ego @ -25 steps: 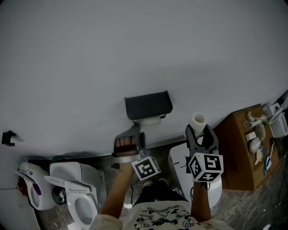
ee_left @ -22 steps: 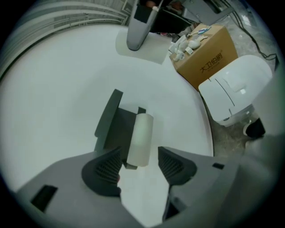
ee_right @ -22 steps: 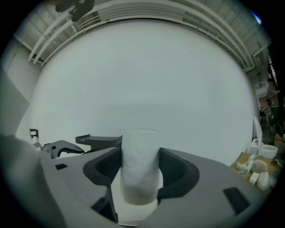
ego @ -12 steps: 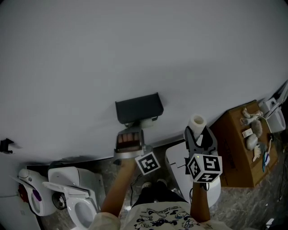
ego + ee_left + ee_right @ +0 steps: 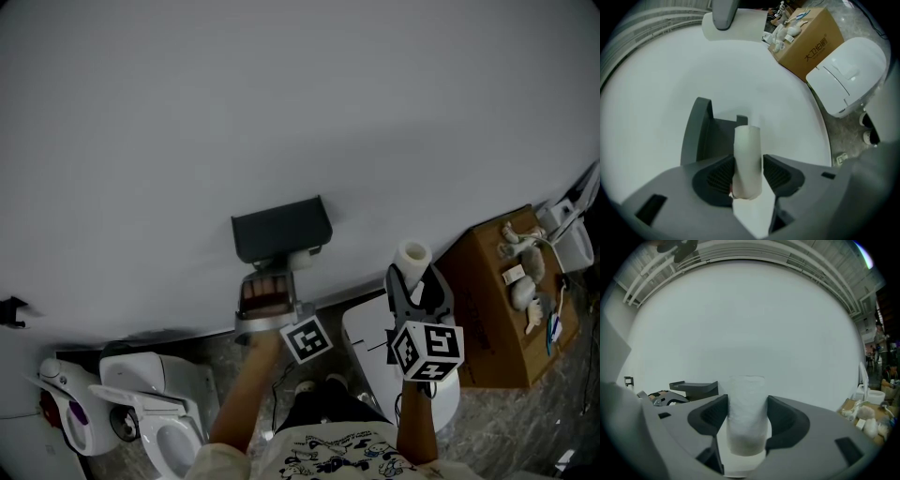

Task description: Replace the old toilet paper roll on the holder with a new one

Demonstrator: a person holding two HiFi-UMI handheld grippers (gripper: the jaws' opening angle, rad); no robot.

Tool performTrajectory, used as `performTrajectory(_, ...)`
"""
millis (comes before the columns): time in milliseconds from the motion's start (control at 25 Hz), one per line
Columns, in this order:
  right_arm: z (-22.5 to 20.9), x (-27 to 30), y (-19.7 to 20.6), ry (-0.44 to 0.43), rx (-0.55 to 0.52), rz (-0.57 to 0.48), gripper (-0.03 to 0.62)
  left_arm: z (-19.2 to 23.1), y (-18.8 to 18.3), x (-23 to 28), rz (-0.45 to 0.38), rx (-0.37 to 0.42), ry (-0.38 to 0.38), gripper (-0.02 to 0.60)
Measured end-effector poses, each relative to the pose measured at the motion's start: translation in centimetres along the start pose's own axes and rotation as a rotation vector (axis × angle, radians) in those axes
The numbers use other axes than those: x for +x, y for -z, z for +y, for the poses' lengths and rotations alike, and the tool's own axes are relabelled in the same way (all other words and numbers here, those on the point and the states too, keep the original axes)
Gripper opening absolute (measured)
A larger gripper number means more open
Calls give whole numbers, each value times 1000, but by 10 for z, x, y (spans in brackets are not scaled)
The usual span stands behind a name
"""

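Observation:
A dark grey holder point(image 5: 281, 228) is fixed to the white wall, with the thin old roll point(image 5: 306, 258) hanging under it. My left gripper point(image 5: 272, 281) reaches up to it. In the left gripper view the old roll point(image 5: 747, 157) stands between the jaws in front of the holder point(image 5: 700, 133). The left gripper point(image 5: 748, 176) is closing, and both pads meet the roll's sides. My right gripper point(image 5: 412, 281) is off to the right, shut on the fuller new roll point(image 5: 412, 257), which stands upright. The right gripper point(image 5: 746, 420) shows the new roll point(image 5: 747, 413) pressed between both pads.
A white toilet point(image 5: 155, 422) stands at the lower left. A white lidded unit point(image 5: 370, 342) is below the right gripper. A cardboard box point(image 5: 497, 300) with small items on top sits at the right, by the wall point(image 5: 281, 112).
My left gripper has moved up to the holder, and its jaws have come in around the old roll. The right gripper still holds the new roll in about the same spot.

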State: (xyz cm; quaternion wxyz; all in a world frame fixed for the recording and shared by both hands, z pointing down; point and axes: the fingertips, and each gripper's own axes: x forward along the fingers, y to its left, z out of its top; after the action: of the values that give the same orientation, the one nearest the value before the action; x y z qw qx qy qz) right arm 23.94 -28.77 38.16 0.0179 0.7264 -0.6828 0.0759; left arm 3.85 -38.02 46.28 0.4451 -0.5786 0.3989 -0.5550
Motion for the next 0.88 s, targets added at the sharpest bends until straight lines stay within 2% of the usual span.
performTrajectory(40, -1, 0, 0, 2, 2, -1, 275, 0, 0, 0, -1, 0, -4, 187)
performTrajectory(320, -5, 2, 3, 9, 11, 4, 275, -1, -3, 1, -17, -22, -3, 183)
performTrajectory(560, -11, 0, 3, 19, 15, 2, 275, 4, -20, 0, -47, -27, -17, 183)
performTrajectory(880, -44, -4, 3, 71, 24, 6, 275, 8, -66, 7, -111, 9, -23, 183)
